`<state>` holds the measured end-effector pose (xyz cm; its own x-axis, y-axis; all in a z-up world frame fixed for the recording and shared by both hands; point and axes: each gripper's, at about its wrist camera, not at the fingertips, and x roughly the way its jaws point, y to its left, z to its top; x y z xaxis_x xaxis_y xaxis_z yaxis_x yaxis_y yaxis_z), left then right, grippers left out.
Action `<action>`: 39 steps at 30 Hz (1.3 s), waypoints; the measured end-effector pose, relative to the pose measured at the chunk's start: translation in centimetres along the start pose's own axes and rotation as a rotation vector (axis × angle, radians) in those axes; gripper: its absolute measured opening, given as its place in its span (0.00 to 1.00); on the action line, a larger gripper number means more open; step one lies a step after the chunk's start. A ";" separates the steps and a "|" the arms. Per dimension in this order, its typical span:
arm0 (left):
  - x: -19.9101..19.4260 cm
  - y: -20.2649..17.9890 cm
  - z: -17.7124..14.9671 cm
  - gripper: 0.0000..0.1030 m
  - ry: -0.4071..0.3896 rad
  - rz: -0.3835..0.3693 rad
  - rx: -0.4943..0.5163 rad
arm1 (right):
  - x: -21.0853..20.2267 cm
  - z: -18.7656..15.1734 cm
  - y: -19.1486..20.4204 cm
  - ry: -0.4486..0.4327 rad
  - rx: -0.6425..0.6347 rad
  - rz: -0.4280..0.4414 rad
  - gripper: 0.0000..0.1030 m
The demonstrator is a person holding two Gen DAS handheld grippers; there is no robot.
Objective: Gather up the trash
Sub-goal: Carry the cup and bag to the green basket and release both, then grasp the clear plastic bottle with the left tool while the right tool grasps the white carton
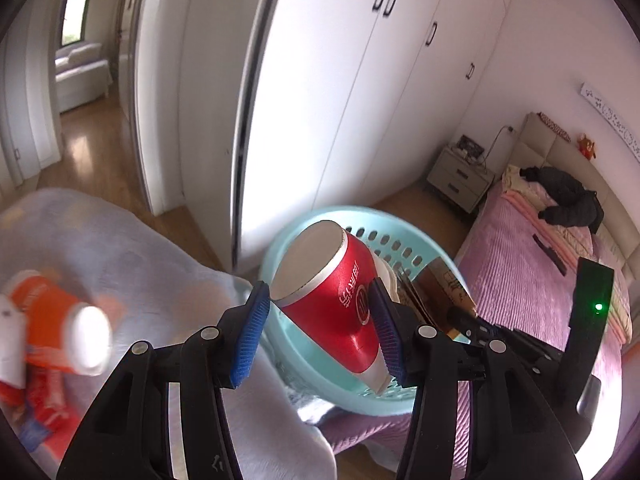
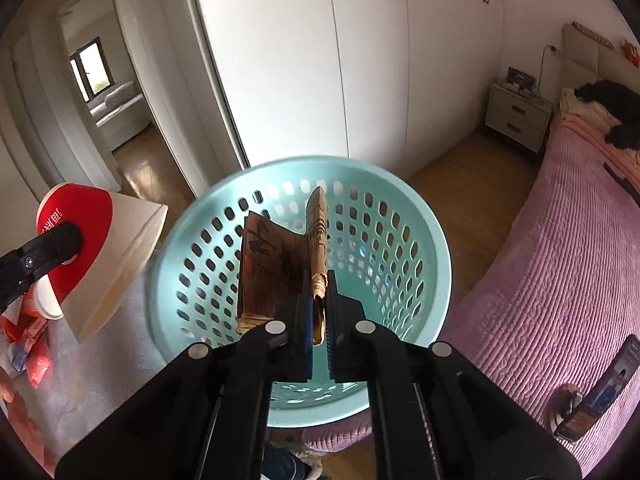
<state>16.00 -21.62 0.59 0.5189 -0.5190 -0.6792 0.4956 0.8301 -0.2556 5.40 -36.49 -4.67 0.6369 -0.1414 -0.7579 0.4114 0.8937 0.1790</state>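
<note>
My left gripper (image 1: 320, 324) is shut on a red and white paper cup (image 1: 340, 300), held tilted over the near rim of a light blue perforated basket (image 1: 280, 248). The cup also shows at the left of the right wrist view (image 2: 80, 232). My right gripper (image 2: 319, 336) is shut on a brown printed paper bag (image 2: 276, 268) and holds it above the opening of the basket (image 2: 400, 240). The bag also shows in the left wrist view (image 1: 436, 292), behind the cup.
An orange and white cup (image 1: 60, 320) and red wrappers (image 1: 44, 408) lie on a pale cloth at the left. A pink bed (image 2: 560, 260) with a phone (image 2: 604, 388) is at the right. White wardrobes (image 2: 320, 60) and a nightstand (image 2: 516, 116) stand behind.
</note>
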 end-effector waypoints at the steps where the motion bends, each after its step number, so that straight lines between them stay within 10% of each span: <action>1: 1.3 0.0 -0.2 0.48 0.022 0.006 0.000 | 0.5 -0.1 -0.1 0.016 0.004 -0.006 0.04; 7: 4.6 -0.8 -0.9 0.49 0.074 0.021 0.022 | 1.2 -0.7 -0.4 0.036 0.015 0.006 0.12; 13: 2.2 -1.6 -1.0 0.71 0.015 0.025 0.049 | 0.4 -0.5 -2.3 0.000 0.025 0.011 0.44; 29: -13.5 2.6 -4.0 0.72 -0.209 0.062 -0.013 | -9.7 -1.9 6.8 -0.171 -0.159 0.182 0.49; 39: -24.2 10.9 -7.2 0.79 -0.329 0.283 -0.181 | -14.5 -4.8 17.5 -0.252 -0.380 0.360 0.57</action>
<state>3.86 1.45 9.28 0.8239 -0.2797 -0.4929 0.1882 0.9554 -0.2275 0.25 -16.71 6.46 0.8483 0.1447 -0.5094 -0.0933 0.9877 0.1251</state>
